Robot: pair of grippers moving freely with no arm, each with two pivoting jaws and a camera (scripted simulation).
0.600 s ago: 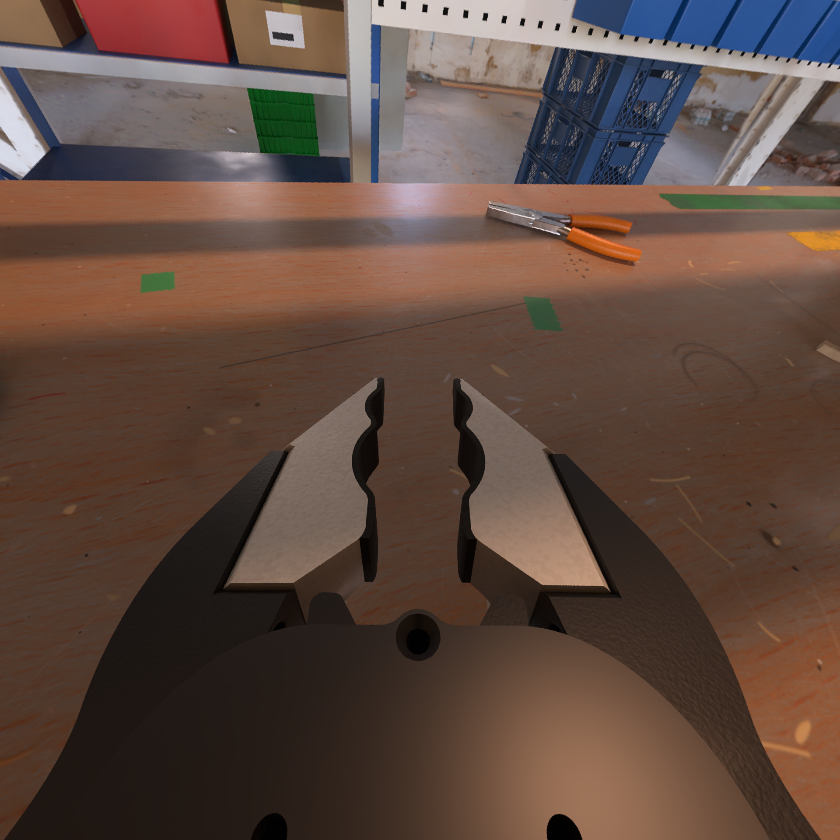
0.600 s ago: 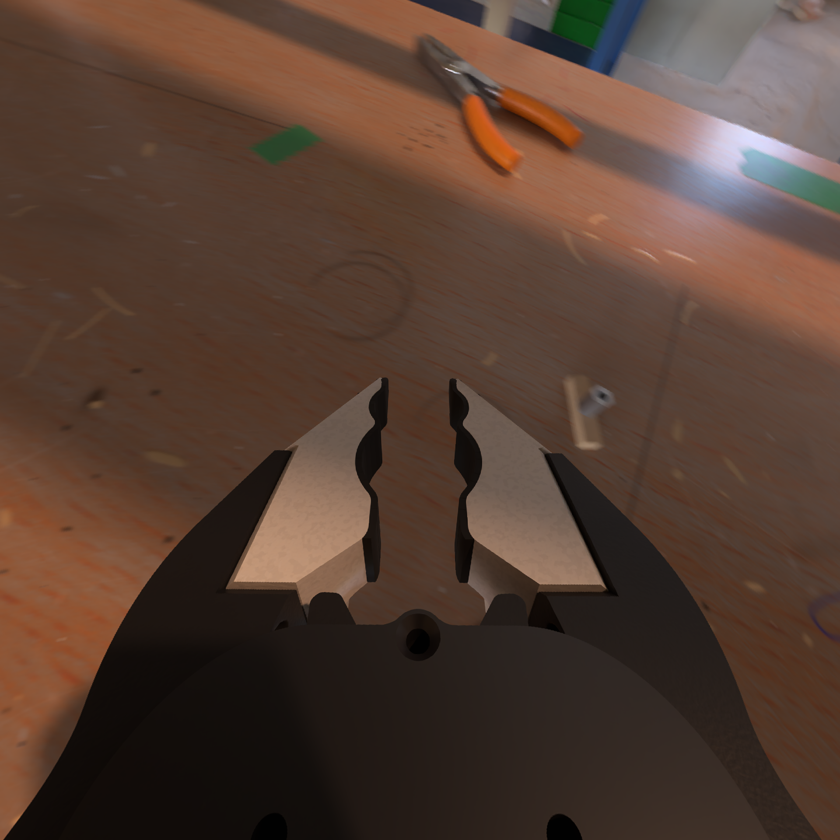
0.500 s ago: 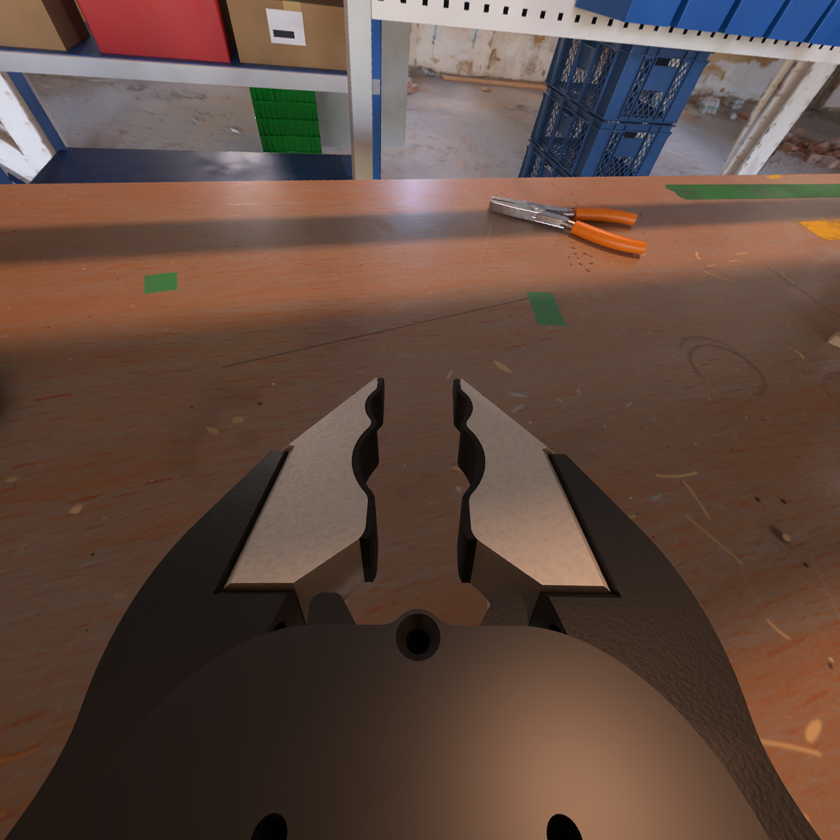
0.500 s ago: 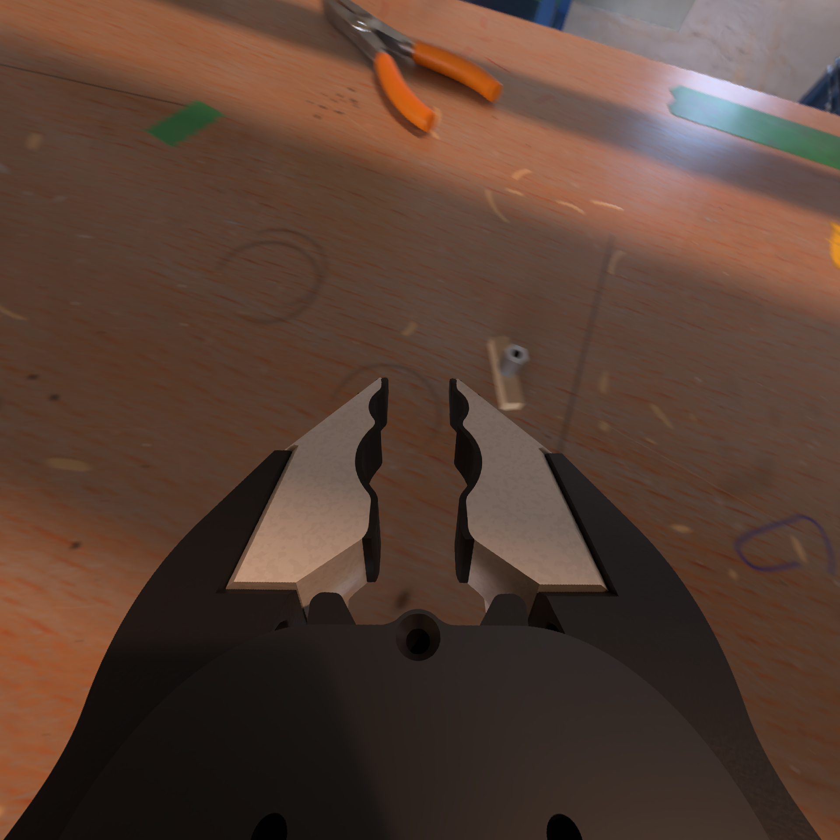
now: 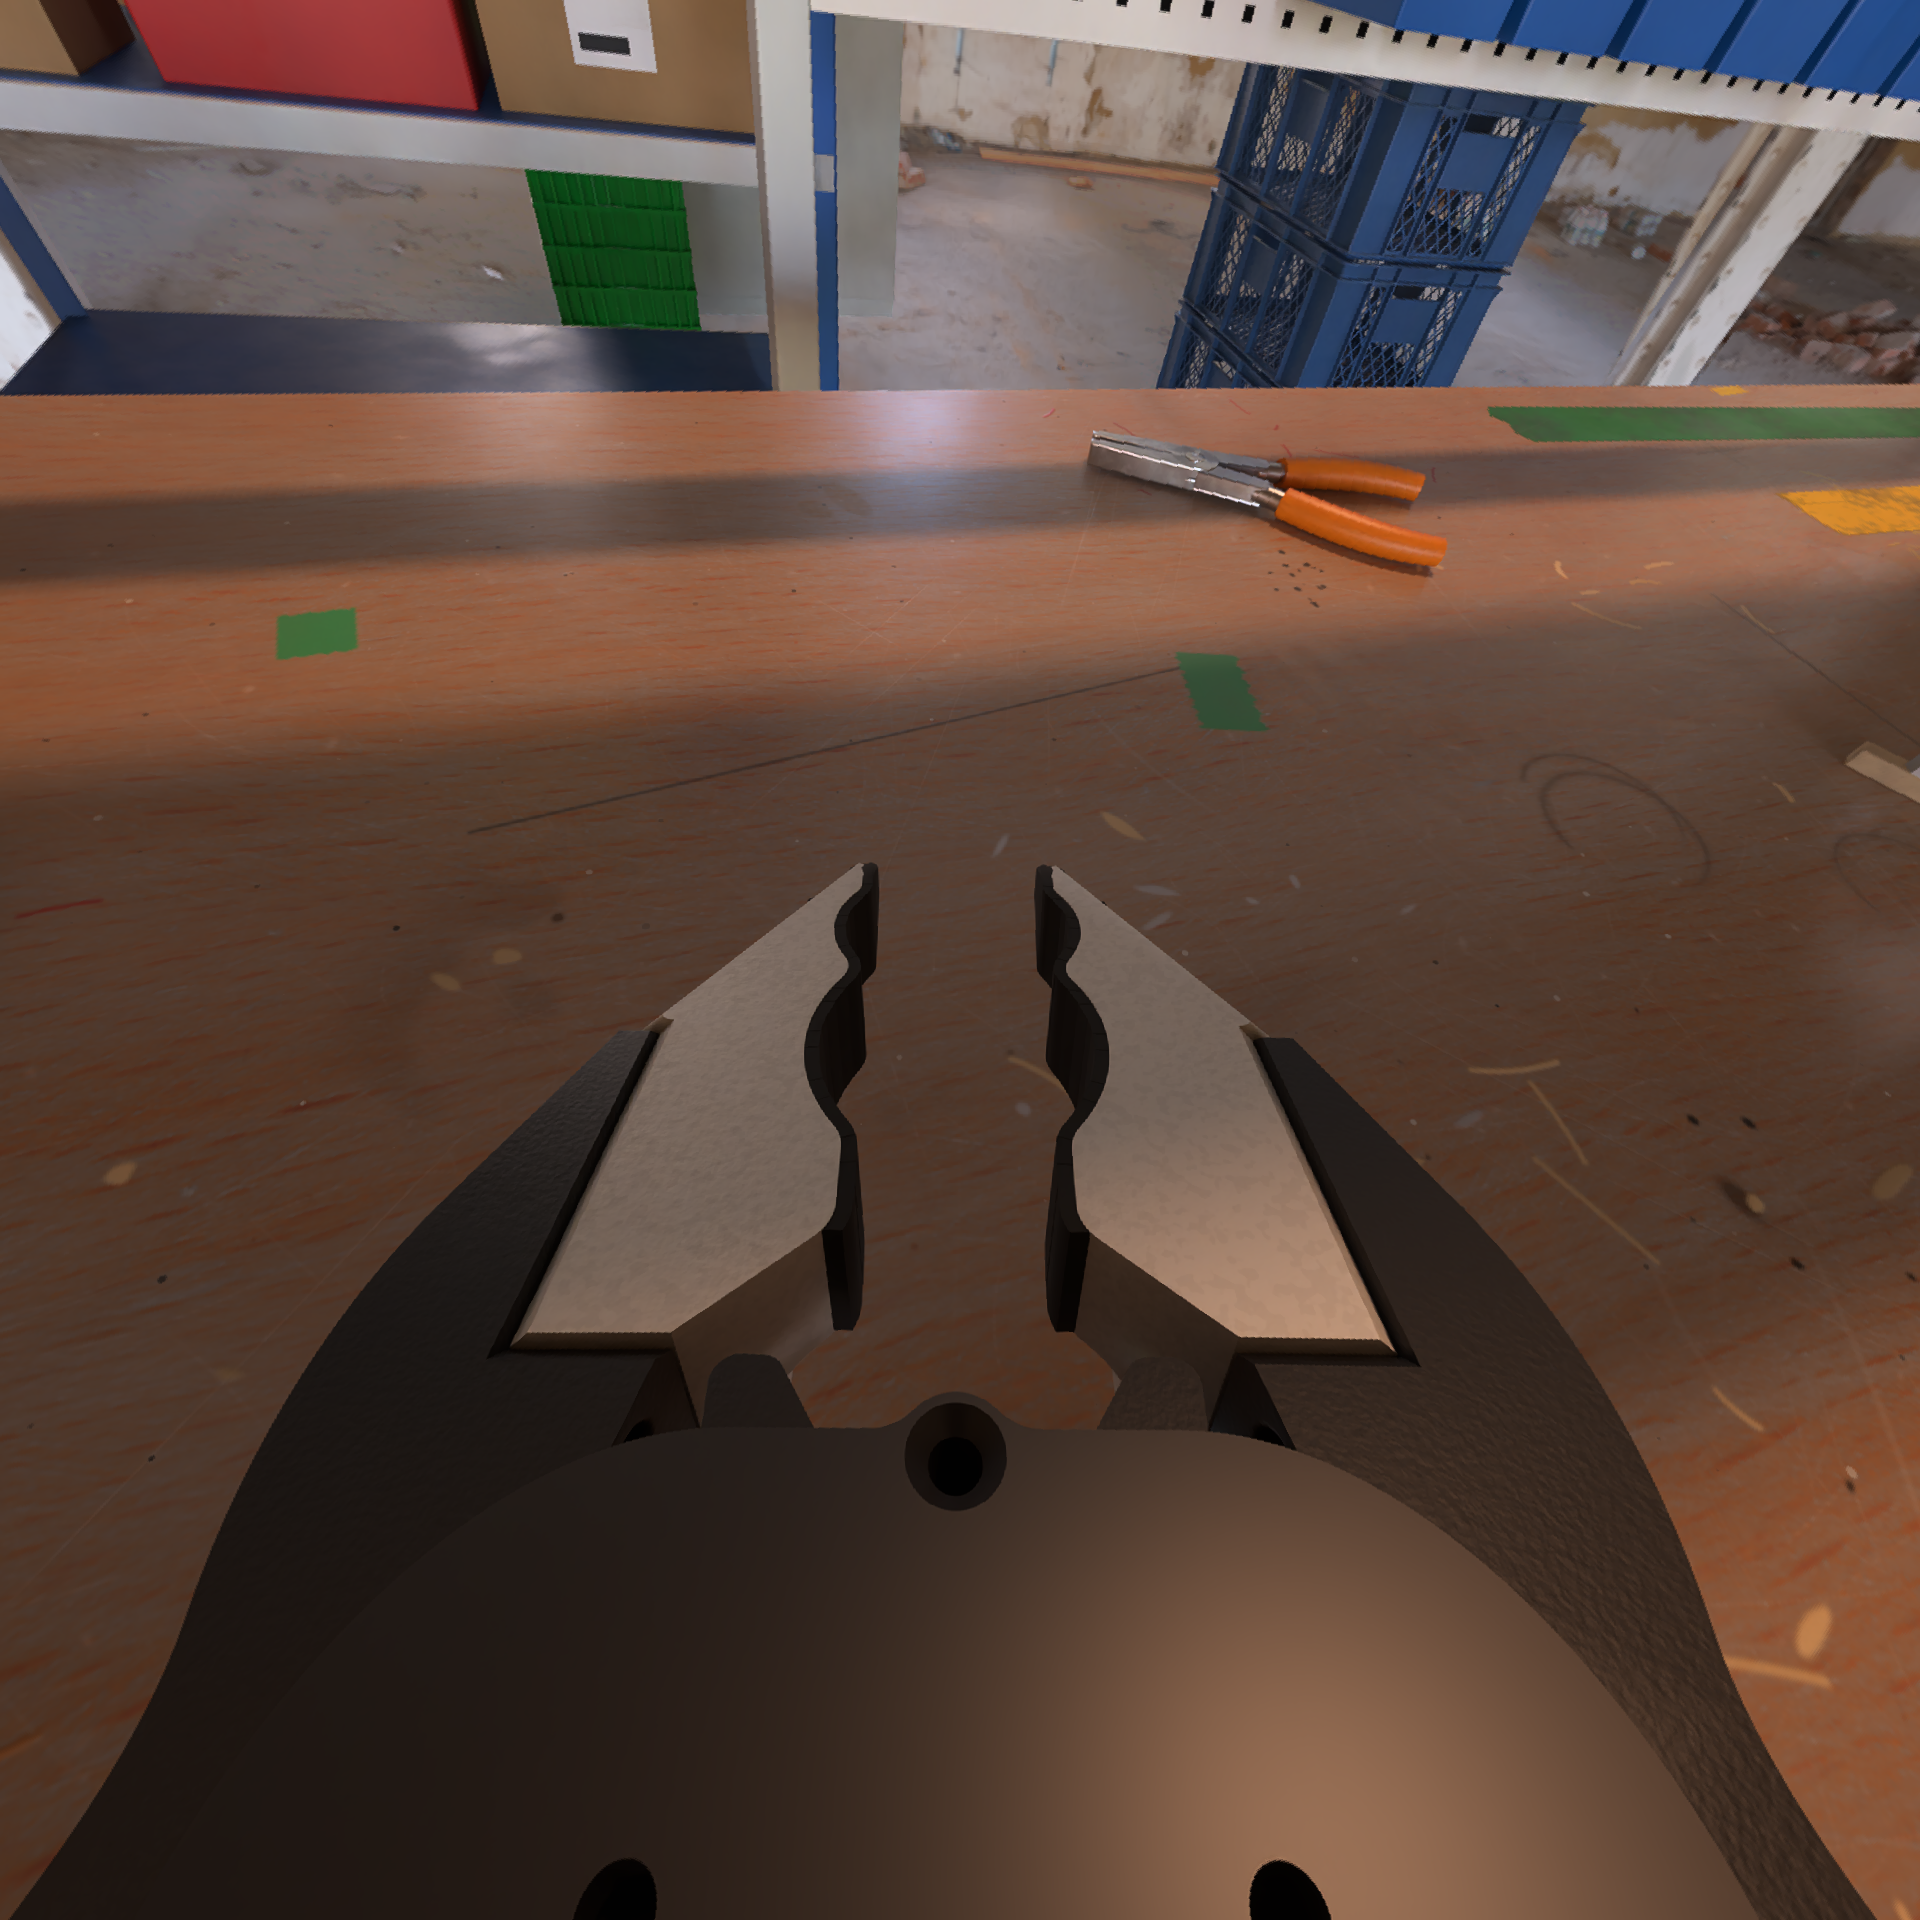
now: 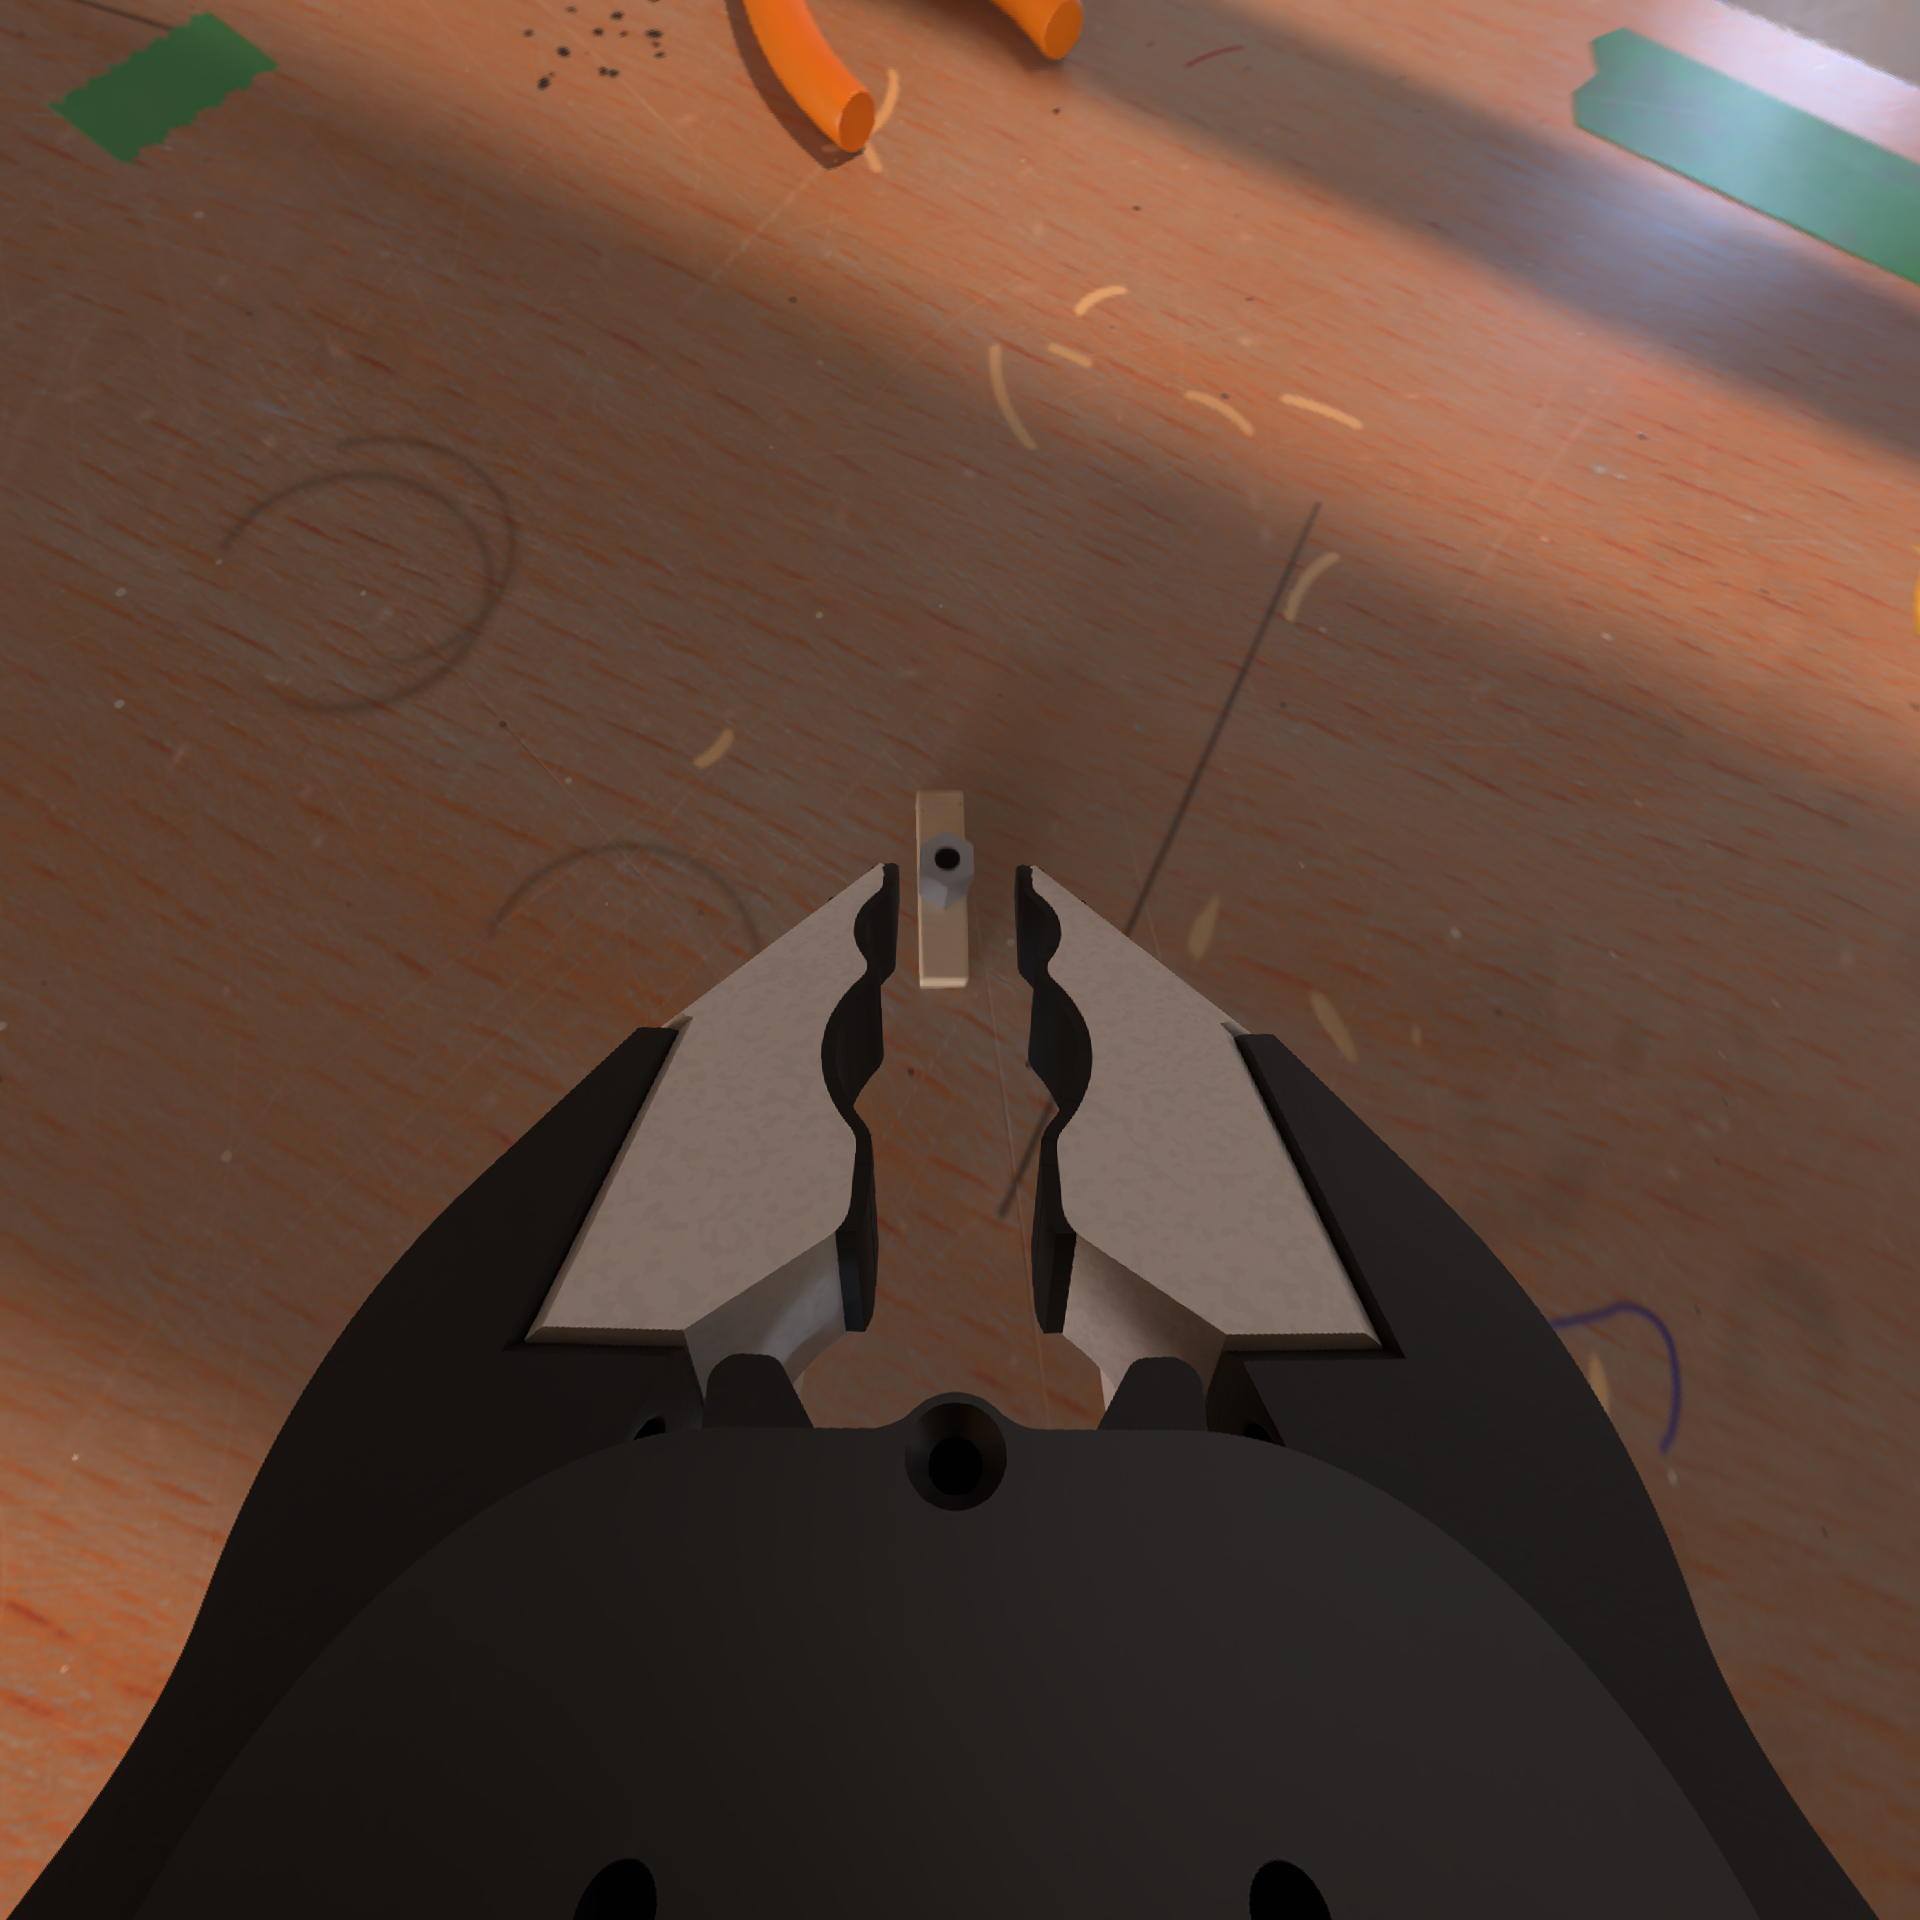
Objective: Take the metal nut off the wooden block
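Scuffed reddish-brown bench (image 6: 520, 312) fills the right wrist view, littered with pale shavings and faint ring marks. Nearest the camera, the right gripper (image 6: 950, 878) points down at the bench with its jaws apart and nothing between the pads. Just past its fingertips, framed in the gap, lies the block (image 6: 941, 940), a thin pale wooden strip running lengthwise away from the camera. The nut (image 6: 947, 871) stands on the far half of the block, small, grey, hexagonal, bore facing up. Farther off are two orange handle ends of the pliers (image 6: 821, 73) and strips of green tape (image 6: 1756, 145).

In the left wrist view the left gripper (image 5: 956, 883) hangs over bare bench, jaws likewise parted and empty, with the block only a sliver at the right edge (image 5: 1883, 771). Beyond the bench edge stand shelves (image 5: 395, 135) and stacked blue crates (image 5: 1351, 239).

The nut looks rigid, light and smooth-sided, so it will probably slip or pop sideways under an off-centre pinch. Best hold, I judge, is across two opposite flats, low on its body, with the fingertips clear of the block. The block seems light enough to lift or skid with the nut if the two stick, which the left gripper is too far off to prevent.
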